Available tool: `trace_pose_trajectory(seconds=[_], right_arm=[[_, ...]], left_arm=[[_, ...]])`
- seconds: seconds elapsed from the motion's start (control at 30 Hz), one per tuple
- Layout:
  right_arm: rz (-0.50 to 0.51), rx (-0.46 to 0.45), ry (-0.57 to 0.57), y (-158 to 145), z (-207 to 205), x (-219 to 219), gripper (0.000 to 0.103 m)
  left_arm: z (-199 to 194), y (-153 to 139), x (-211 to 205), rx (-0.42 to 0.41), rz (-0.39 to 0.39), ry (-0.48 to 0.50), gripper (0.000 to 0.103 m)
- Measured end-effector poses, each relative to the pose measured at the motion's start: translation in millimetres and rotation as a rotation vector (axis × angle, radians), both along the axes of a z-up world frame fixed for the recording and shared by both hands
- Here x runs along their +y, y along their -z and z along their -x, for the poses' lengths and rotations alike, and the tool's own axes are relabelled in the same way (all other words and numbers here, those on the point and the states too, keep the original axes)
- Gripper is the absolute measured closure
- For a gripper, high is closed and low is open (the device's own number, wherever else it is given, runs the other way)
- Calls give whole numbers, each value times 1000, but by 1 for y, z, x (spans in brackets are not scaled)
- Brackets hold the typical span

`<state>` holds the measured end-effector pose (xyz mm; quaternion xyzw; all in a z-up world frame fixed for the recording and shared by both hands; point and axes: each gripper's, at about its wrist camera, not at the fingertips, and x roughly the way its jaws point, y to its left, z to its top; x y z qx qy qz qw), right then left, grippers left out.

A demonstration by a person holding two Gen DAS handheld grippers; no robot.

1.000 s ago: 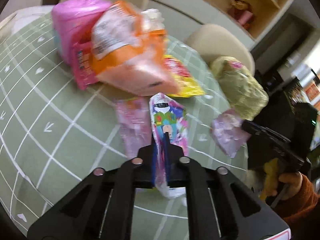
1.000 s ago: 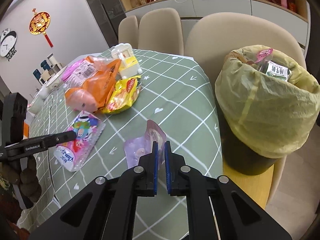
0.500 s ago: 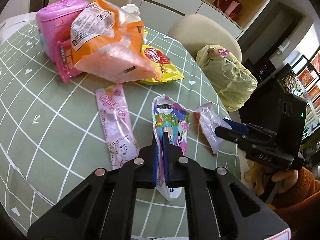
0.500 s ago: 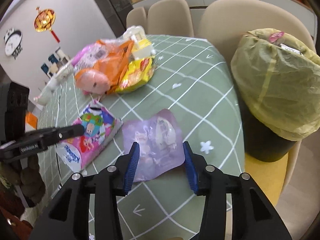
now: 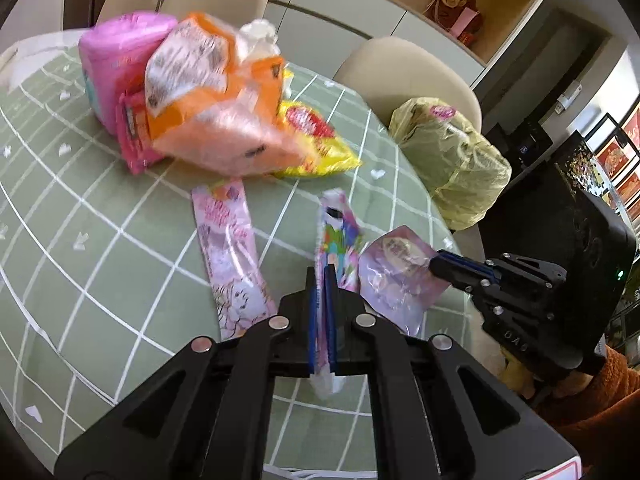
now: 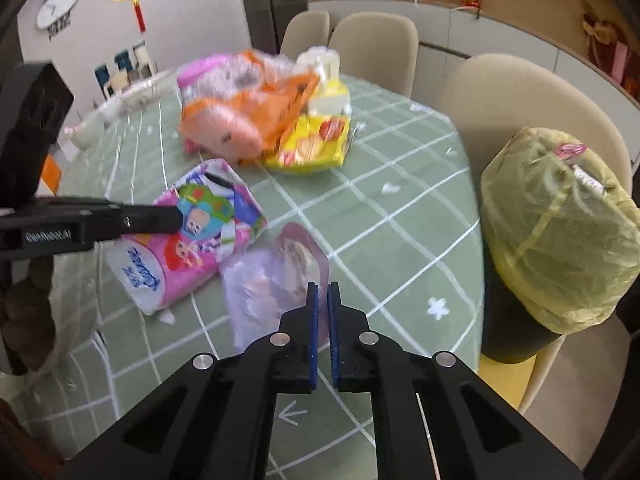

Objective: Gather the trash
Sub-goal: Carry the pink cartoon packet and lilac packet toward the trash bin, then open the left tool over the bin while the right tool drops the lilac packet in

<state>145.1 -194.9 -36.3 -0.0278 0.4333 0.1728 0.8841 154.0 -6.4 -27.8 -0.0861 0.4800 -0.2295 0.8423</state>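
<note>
My left gripper (image 5: 319, 276) is shut on a colourful cartoon wrapper (image 5: 335, 236) and holds it over the green checked table; the wrapper also shows in the right wrist view (image 6: 200, 236). My right gripper (image 6: 323, 294) is shut on the edge of a pale purple clear wrapper (image 6: 276, 276), which also shows in the left wrist view (image 5: 396, 276). A bin lined with a yellow-green bag (image 6: 560, 232) stands beyond the table's right edge, full of trash.
A long pink wrapper (image 5: 230, 256) lies flat on the table (image 5: 80, 208). Farther back sit an orange bag (image 5: 216, 120), a pink pack (image 5: 116, 64) and a yellow snack bag (image 5: 316, 140). Beige chairs (image 6: 532, 96) ring the table.
My right gripper was open around the purple wrapper half a second ago and has now shut on it. My left gripper still holds the cartoon wrapper, which has turned more edge-on.
</note>
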Motion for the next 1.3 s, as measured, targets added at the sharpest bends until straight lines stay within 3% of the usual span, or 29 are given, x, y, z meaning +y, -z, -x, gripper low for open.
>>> trace_pose_trajectory(seconds=[0.23, 0.53, 0.7, 0.97, 1.3], right_arm=[[-78, -109, 87, -56, 12, -39, 99], [-83, -234, 118, -110, 35, -72, 99], [-56, -278, 125, -130, 44, -90, 99], [-38, -307, 194, -150, 32, -147, 99], [-49, -323, 289, -152, 5, -223, 99]], left_arm=[[4, -54, -20, -127, -19, 21, 100], [20, -128, -65, -305, -50, 64, 100], [15, -157, -87, -374, -21, 72, 100], [-15, -180, -113, -393, 78, 63, 100], [-80, -162, -165, -291, 179, 72, 100]])
